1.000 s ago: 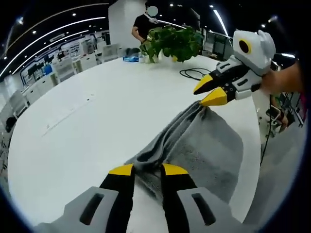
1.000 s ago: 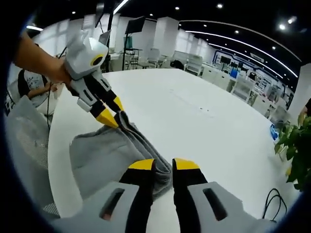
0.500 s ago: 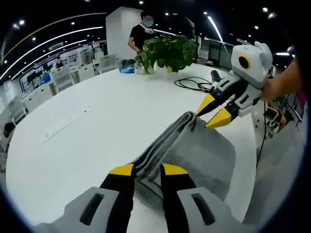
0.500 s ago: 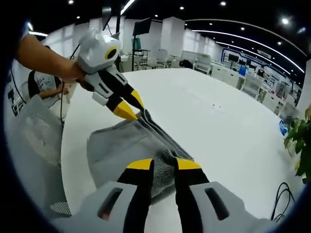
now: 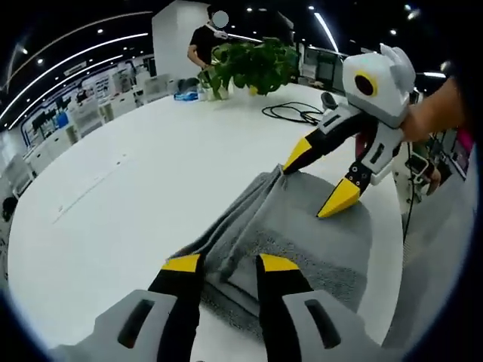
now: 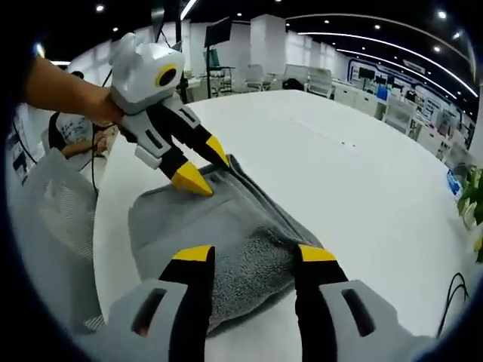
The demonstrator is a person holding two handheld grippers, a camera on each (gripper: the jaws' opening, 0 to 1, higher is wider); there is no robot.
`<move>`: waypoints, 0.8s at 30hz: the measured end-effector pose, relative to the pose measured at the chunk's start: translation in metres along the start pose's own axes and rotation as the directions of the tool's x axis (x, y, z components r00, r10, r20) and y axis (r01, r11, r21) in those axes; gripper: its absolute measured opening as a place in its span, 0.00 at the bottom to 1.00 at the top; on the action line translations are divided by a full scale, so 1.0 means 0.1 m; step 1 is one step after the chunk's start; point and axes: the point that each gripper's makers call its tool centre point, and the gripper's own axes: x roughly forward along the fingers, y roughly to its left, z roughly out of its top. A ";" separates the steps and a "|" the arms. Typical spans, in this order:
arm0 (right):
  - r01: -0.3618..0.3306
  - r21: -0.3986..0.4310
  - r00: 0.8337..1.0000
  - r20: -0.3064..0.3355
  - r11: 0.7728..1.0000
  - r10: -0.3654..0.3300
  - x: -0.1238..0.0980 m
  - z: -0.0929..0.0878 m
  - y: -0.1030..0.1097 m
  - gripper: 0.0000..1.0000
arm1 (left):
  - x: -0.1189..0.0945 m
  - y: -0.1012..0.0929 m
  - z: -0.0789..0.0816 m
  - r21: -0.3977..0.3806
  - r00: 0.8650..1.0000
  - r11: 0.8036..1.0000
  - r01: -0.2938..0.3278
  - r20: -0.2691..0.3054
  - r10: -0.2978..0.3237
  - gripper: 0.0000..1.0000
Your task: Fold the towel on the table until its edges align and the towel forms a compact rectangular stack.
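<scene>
Nearest us in the left gripper view, our left gripper [image 5: 230, 264] has its yellow-tipped jaws parted, straddling the folded ridge of the grey towel [image 5: 302, 234] without pinching it. In the right gripper view, our right gripper [image 6: 253, 254] is spread wide too, its jaws standing over the near end of the same towel [image 6: 204, 226], holding nothing.

The towel lies on the white table [image 5: 136, 188] close to its edge, already doubled over: a thick folded seam runs from one gripper to the other, and a flatter layer spreads out beside it. In each view we see the other gripper at the far end of that seam, jaws apart, one tip resting at the towel's corner and the other tip over the flat layer.

We judge that a fold has just been laid down and both grips let go, so the step in hand is the release. The towel looks like a rough rectangle, but its edges are bunched along the seam rather than neatly aligned. The next move calls for taking the short end's corners and bringing them over to the opposite end, then squaring the edges.

Farther off on the table sit a coiled black cable [image 5: 290, 111] and a leafy potted plant [image 5: 253, 64], with a person [image 5: 204, 41] standing behind it.
</scene>
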 end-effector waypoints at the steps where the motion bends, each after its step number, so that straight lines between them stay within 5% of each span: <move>1: -0.003 -0.006 1.000 -0.003 1.000 0.003 0.02 -0.01 0.00 0.45 | 0.01 0.02 -0.01 0.004 1.000 1.000 -0.007 -0.002 0.007 0.34; 12: -0.022 0.040 0.998 -0.055 0.999 0.024 0.10 -0.15 0.02 0.46 | 0.12 0.12 -0.18 -0.131 0.999 0.991 -0.009 -0.034 0.004 0.40; 24: -0.011 0.071 0.999 -0.042 0.997 0.014 0.10 -0.13 -0.06 0.47 | 0.06 0.13 -0.09 -0.049 0.998 0.997 -0.061 -0.027 0.060 0.42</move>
